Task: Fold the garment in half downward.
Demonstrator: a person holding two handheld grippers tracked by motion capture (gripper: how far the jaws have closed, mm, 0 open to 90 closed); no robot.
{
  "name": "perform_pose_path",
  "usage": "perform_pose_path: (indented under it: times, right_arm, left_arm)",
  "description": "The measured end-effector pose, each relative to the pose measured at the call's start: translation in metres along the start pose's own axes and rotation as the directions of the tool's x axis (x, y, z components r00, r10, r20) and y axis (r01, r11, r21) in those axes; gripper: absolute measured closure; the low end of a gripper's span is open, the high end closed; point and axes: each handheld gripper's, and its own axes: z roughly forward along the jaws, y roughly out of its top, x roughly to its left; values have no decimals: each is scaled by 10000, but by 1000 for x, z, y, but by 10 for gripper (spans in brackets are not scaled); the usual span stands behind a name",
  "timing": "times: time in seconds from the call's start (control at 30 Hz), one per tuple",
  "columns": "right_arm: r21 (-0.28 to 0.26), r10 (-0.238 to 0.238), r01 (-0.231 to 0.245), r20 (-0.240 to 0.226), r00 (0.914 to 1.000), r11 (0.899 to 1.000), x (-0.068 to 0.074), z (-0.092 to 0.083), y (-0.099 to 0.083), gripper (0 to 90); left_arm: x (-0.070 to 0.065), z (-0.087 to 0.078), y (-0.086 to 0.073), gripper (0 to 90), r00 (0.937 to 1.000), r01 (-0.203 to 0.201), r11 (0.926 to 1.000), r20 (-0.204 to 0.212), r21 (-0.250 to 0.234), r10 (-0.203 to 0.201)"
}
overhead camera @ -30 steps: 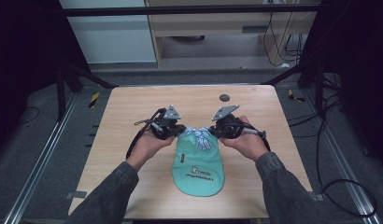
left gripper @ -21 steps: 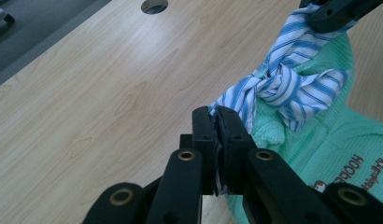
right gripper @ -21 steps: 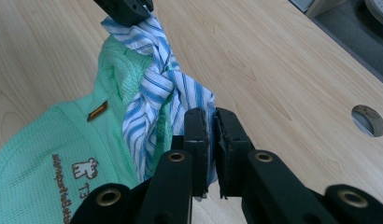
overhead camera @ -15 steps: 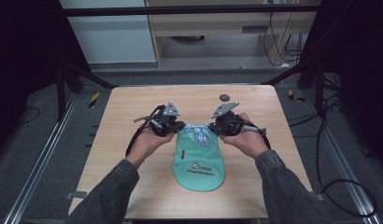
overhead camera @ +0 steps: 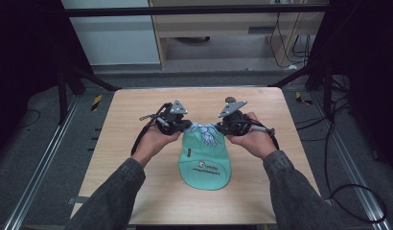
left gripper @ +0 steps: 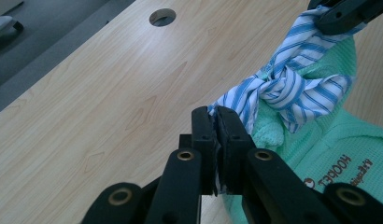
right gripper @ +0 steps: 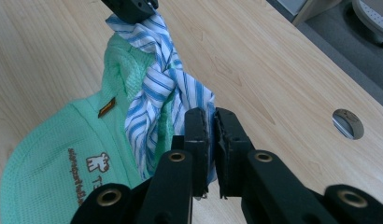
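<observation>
We are pinching each end of the blue-and-white striped cloth strip point(left gripper: 278, 88) with a claw: the left claw point(left gripper: 216, 122) is clamping one tail, the right claw point(right gripper: 211, 122) the other. The knotted strip is stretching between them over the far edge of the mint-green waffle-knit cap point(overhead camera: 204, 160), lying mid-surface on the pale wood-grain surface point(overhead camera: 127, 115).
</observation>
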Motion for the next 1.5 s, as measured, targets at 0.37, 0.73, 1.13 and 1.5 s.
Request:
perform_pose_path:
  times: [0.37,0.73,1.13,1.5]
  right_arm:
    - [-39,-119,120,157,9998,9999,-3,-1,1,842]
    - [-44,-58,60,366,9993,10000,-10,5,5,842]
    - [47,-94,91,584,9983,9999,-21,19,12,842]
    - [70,-229,224,696,9973,9997,-22,27,13,842]
  left_arm:
    - [1,2,1,869,9998,-156,9999,-87,-32,156]
    - [6,3,8,870,9991,-212,9998,-358,23,213]
    - [15,11,15,869,9972,-250,9995,-705,204,264]
    - [13,14,12,870,9949,-384,9988,-921,312,412]
